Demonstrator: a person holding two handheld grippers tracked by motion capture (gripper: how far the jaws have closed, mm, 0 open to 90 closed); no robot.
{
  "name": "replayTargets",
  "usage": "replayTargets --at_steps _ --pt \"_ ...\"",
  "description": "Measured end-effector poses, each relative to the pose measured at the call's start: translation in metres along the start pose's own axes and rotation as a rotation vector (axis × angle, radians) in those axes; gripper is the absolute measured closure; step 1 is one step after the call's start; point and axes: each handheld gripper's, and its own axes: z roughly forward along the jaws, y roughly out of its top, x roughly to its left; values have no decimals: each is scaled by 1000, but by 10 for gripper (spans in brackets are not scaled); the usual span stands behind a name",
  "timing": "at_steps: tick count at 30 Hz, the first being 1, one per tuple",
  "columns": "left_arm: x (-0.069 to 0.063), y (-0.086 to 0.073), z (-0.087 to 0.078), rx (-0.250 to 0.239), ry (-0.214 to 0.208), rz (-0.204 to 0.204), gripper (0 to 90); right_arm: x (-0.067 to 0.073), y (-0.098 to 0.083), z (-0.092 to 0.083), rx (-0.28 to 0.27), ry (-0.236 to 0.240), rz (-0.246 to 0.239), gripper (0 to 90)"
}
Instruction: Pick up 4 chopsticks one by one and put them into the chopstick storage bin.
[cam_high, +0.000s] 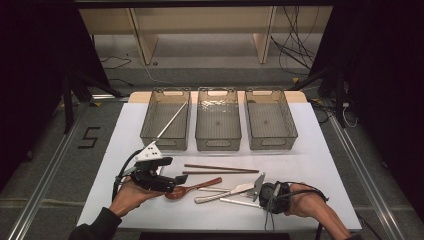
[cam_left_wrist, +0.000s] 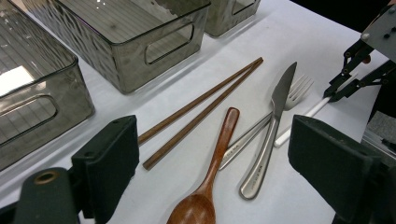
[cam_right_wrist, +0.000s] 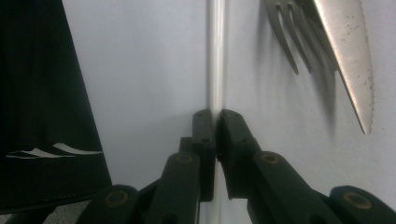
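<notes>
A: High view. The right gripper (cam_high: 261, 186) lies low at the table's near right, jaws pointing left along the white table (cam_high: 320, 165). A thin white plastic chopstick (cam_high: 235, 201) runs left from it, parallel to the near edge. Its twin (cam_high: 172, 120) leans in the left smoked-plastic bin (cam_high: 165, 120).

B: Left gripper view. The left gripper (cam_left_wrist: 210, 163) has its jaws spread wide, holding nothing, above the brown wooden spoon (cam_left_wrist: 210, 172). The stick (cam_left_wrist: 299, 122) is farther off, at the other tool's tip.

A: Right gripper view. Jaws pinched tight on the stick (cam_right_wrist: 216, 56), its long axis running straight ahead, in line with the jaws. The steel fork (cam_right_wrist: 285, 37) and steel knife (cam_right_wrist: 348, 56) lie just right.

B: Judgement: right hand carries; bin is far left.
</notes>
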Motion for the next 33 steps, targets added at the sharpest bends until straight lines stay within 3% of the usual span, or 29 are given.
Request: replayTargets --at_steps 7,14,21,33 --pt "0 0 0 5 -4 -2 163 2 -1 -4 -22 -1 -17 857" --pt "-4 1 3 15 -19 16 166 6 1 -17 -56 -31 -35 858" --pt "-12 3 10 39 -49 39 166 8 6 -23 -100 -32 -28 858" --pt "-40 12 36 150 -128 182 176 15 22 -42 -159 -75 -71 858"
